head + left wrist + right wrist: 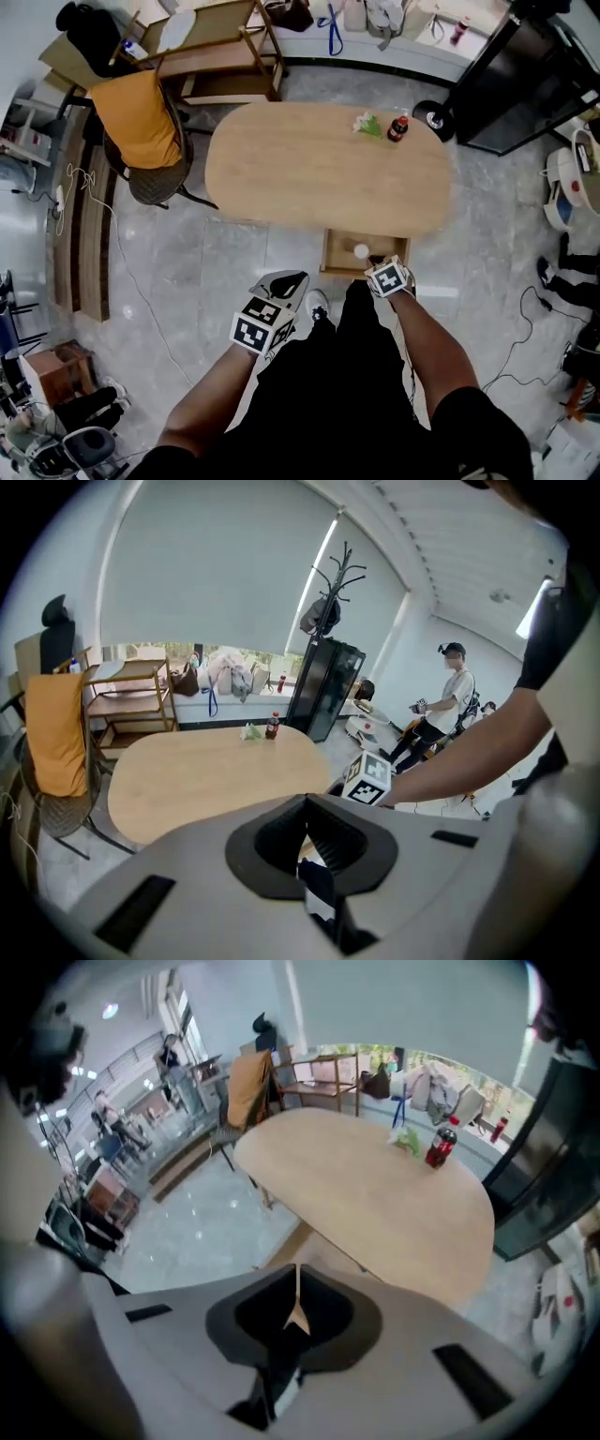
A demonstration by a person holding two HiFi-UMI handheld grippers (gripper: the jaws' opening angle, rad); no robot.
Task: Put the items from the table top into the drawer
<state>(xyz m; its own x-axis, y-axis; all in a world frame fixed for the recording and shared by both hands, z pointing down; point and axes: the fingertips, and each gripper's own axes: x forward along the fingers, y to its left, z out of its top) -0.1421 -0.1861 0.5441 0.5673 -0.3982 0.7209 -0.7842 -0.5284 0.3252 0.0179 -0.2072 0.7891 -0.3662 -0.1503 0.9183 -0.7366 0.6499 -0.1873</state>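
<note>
A light oval wooden table (pixel 309 173) carries a small cola bottle (pixel 398 127) with a red label and a green-and-white item (pixel 368 123) at its far right end. Both also show in the right gripper view, the bottle (pixel 441 1145) beside the green item (pixel 406 1140). Under the near edge the drawer (pixel 339 258) stands pulled out, with a white round thing (pixel 361 250) inside. My left gripper (pixel 289 279) hangs near my legs, left of the drawer, its jaws together and empty (pixel 305 801). My right gripper (pixel 389 274) is over the drawer's near right corner, shut on nothing (pixel 297 1269).
A chair draped in orange cloth (pixel 141 117) stands at the table's left end, with a wooden shelf unit (pixel 220 52) behind it. A black cabinet (pixel 525 75) fills the far right. Cables (pixel 520 328) trail on the tiled floor. A person (pixel 450 700) stands off to the right.
</note>
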